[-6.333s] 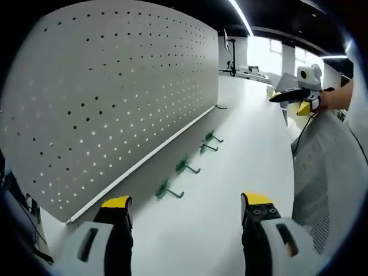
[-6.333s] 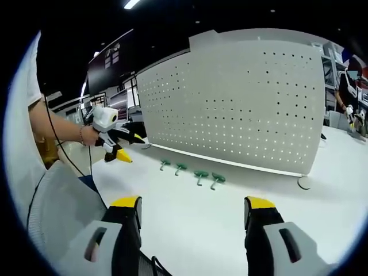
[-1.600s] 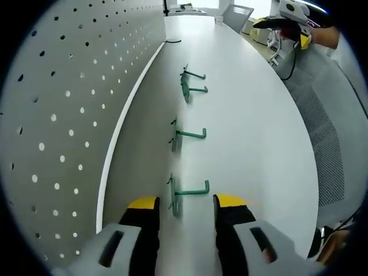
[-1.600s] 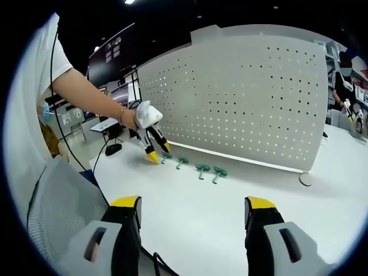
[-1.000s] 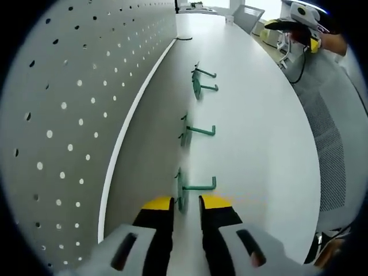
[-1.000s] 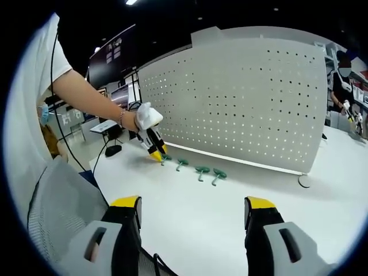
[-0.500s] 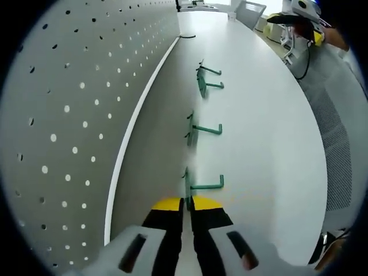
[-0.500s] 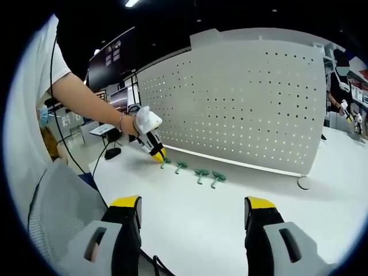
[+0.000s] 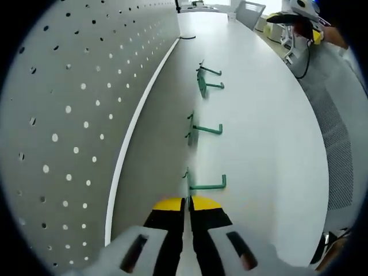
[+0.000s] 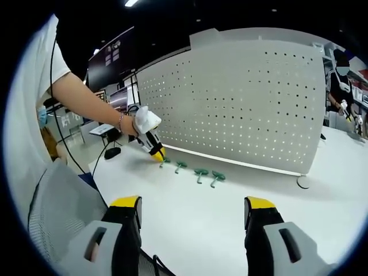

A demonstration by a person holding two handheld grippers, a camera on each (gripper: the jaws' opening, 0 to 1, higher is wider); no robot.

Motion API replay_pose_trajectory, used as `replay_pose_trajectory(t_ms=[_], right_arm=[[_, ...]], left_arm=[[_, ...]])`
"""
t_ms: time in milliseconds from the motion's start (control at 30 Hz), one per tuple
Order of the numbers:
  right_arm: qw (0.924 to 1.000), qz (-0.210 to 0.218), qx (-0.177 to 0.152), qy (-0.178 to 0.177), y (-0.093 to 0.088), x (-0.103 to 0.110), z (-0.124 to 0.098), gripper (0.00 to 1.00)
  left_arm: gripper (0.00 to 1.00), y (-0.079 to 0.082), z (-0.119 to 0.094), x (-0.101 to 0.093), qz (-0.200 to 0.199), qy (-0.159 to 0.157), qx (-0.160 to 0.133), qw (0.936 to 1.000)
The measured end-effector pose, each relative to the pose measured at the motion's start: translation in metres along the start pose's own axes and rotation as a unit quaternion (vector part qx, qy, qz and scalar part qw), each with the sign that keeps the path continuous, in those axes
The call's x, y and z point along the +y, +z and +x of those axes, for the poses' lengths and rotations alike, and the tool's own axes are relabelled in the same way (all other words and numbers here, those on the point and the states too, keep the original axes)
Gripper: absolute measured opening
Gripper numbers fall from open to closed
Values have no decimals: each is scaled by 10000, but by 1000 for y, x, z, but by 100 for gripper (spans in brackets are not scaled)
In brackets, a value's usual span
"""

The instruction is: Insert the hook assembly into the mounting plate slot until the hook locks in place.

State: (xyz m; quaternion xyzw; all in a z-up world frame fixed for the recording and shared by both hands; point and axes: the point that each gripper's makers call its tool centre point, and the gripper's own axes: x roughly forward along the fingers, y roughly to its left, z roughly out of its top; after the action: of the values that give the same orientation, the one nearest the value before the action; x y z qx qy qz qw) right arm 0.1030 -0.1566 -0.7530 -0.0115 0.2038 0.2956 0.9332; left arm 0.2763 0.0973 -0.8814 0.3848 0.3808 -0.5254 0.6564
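Note:
Several green hooks lie in a row on the white table [image 9: 264, 144] in front of a large white pegboard [image 9: 75, 115]. My left gripper [image 9: 187, 201] is shut on the flat plate of the nearest green hook [image 9: 206, 185], whose arm sticks out to the right. In the right gripper view, the left gripper [image 10: 160, 156] pinches that end hook [image 10: 164, 161] at the row's left end, below the pegboard [image 10: 241, 103]. My right gripper [image 10: 192, 210] is open and holds nothing, well back from the hooks. It also shows as the far right gripper [image 9: 299, 14].
Three more hooks [image 9: 202, 129] [image 9: 208, 86] [image 9: 210, 71] lie further along the board. A grey mesh chair back [image 10: 57, 213] stands at the table's near edge. A small round cable piece [image 10: 301, 182] lies by the board's right end. A person [image 10: 340, 80] stands far right.
My left gripper came down to the nearest hook and its jaws went from open to shut on the hook's plate. The right gripper stayed open, almost still.

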Motion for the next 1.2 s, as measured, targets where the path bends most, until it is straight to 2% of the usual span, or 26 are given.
replay_pose_trajectory(t_ms=[167,267,367,467,600,633,733,933,1067,1200], right_arm=[[10000,5,4,-9,0,0,0,70],[10000,-1,2,-18,0,0,0,70],[10000,-10,-1,-29,1,-1,0,70],[10000,-21,-13,-40,1,-3,0,70],[10000,-10,-35,-59,2,-4,-1,70],[10000,8,-59,-65,2,-4,-1,70],[10000,28,-57,-64,1,-5,-1,70],[9998,109,-125,-87,4,-8,-1,70],[9999,72,-107,-83,5,-8,0,70],[9999,63,-114,-77,7,-8,1,70]], left_arm=[[4,0,0,0,30,10,-11,10000],[4,0,0,1,-105,19,-81,9999],[4,0,0,1,-7,114,-210,9997],[4,1,0,3,-296,204,-344,9988],[3,4,-3,1,-285,304,-532,9977],[3,6,-4,2,-238,410,-589,9971],[3,6,-5,4,-439,456,-638,9960],[3,10,-7,-1,-450,514,-753,9948],[3,17,-11,-2,-537,580,-980,9920],[3,20,-14,-6,-521,606,-1064,9911]])
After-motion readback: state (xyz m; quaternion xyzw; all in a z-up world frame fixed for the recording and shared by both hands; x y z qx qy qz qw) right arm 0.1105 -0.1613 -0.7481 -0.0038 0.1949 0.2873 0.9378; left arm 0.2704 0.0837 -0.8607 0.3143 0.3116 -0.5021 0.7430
